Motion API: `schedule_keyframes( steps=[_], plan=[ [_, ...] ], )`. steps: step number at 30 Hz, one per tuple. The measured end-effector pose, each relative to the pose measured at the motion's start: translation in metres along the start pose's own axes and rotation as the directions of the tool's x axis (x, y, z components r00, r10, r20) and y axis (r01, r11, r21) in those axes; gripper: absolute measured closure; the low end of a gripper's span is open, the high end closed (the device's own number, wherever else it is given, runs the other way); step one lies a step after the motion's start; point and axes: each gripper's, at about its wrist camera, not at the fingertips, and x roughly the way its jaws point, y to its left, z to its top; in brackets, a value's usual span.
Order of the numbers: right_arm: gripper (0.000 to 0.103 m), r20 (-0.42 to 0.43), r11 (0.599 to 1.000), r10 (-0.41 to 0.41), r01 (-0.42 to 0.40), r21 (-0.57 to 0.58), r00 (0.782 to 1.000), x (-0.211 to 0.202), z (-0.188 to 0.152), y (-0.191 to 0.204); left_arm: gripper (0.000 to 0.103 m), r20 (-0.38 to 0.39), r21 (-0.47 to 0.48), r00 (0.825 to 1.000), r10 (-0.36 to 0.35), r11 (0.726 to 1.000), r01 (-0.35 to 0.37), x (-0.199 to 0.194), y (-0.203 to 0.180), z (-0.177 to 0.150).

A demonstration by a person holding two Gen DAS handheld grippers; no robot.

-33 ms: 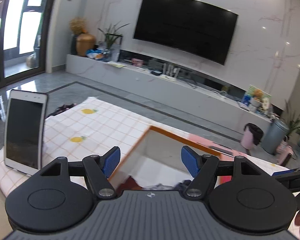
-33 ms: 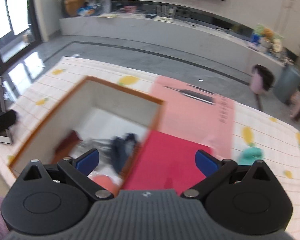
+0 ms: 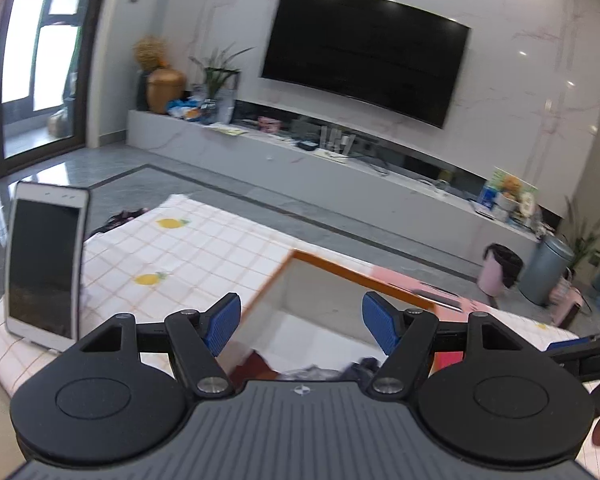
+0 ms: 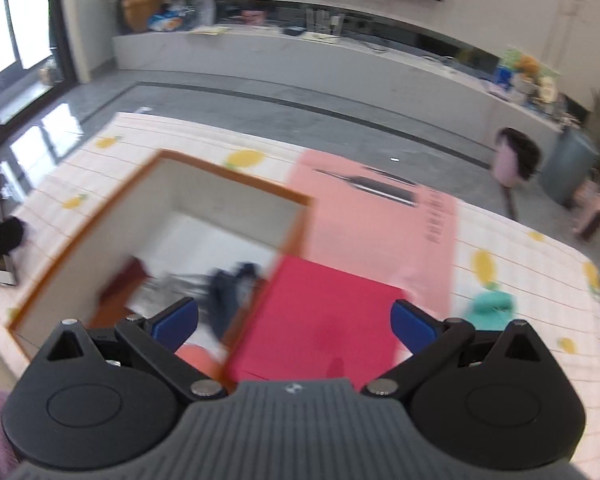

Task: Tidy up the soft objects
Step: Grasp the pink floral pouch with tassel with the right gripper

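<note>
An open box with an orange rim (image 3: 360,276) (image 4: 228,172) and white walls stands on the checked tablecloth. Inside lie soft items: a dark red cloth (image 4: 124,280) (image 3: 256,364), a grey piece and a dark blue cloth (image 4: 228,292) (image 3: 364,364). A teal soft object (image 4: 490,308) lies on the table to the right of the box. My left gripper (image 3: 300,322) hovers open over the box's near side with nothing between its fingers. My right gripper (image 4: 294,320) is open above the box's right wall and a red sheet (image 4: 320,320), holding nothing.
A white tablet (image 3: 44,264) stands propped at the table's left edge. A pink printed sheet (image 4: 380,216) lies behind the red one. Beyond the table are a grey floor, a long TV bench (image 3: 340,164), and bins (image 3: 544,268) at the right.
</note>
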Motion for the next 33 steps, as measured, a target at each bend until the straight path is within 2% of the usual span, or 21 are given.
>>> schedule_keyframes(
  steps=[4, 7, 8, 12, 14, 16, 19, 21, 24, 30, 33],
  plan=[
    [0.003, -0.028, 0.991, -0.06, 0.063, 0.118, 0.998, 0.0, -0.018, -0.051, 0.021, -0.004, 0.064, 0.999, -0.055, 0.996, 0.055, -0.004, -0.025, -0.011],
    [0.003, -0.053, 0.961, -0.1, 0.11, 0.255, 0.994, 0.01, -0.038, -0.089, 0.021, -0.025, 0.124, 0.996, -0.089, 0.988, 0.091, -0.003, -0.048, -0.025],
    [0.003, -0.045, 0.948, -0.094, 0.103, 0.303, 0.995, 0.012, -0.047, -0.103, 0.021, -0.039, 0.143, 0.994, -0.102, 0.984, 0.107, -0.002, -0.055, -0.03],
    [0.004, 0.017, 0.893, -0.002, -0.006, 0.451, 1.0, 0.026, -0.081, -0.144, 0.021, -0.108, 0.172, 0.981, -0.162, 0.969, 0.179, 0.003, -0.079, -0.052],
    [0.015, 0.055, 0.86, 0.053, -0.074, 0.505, 0.997, 0.034, -0.095, -0.159, 0.021, -0.142, 0.181, 0.967, -0.213, 0.955, 0.237, 0.003, -0.089, -0.063],
    [0.02, 0.075, 0.816, 0.127, -0.147, 0.558, 0.989, 0.046, -0.106, -0.172, 0.021, -0.176, 0.185, 0.95, -0.258, 0.939, 0.29, 0.003, -0.099, -0.074],
    [0.021, 0.1, 0.767, 0.179, -0.203, 0.609, 0.979, 0.061, -0.121, -0.186, 0.021, -0.223, 0.223, 0.929, -0.295, 0.912, 0.343, 0.006, -0.116, -0.092],
    [0.022, 0.089, 0.759, 0.178, -0.195, 0.621, 0.98, 0.072, -0.127, -0.191, 0.021, -0.245, 0.261, 0.925, -0.29, 0.899, 0.351, 0.01, -0.127, -0.104],
    [0.031, 0.062, 0.773, 0.18, -0.18, 0.609, 0.982, 0.091, -0.131, -0.194, 0.021, -0.267, 0.329, 0.918, -0.292, 0.868, 0.372, 0.018, -0.141, -0.125],
    [0.034, 0.029, 0.776, 0.169, -0.151, 0.612, 0.985, 0.124, -0.133, -0.195, 0.021, -0.255, 0.426, 0.932, -0.258, 0.835, 0.348, 0.025, -0.152, -0.154],
    [0.035, 0.037, 0.77, 0.175, -0.16, 0.618, 0.984, 0.133, -0.134, -0.195, 0.021, -0.254, 0.444, 0.939, -0.234, 0.834, 0.328, 0.028, -0.154, -0.16]
  ],
)
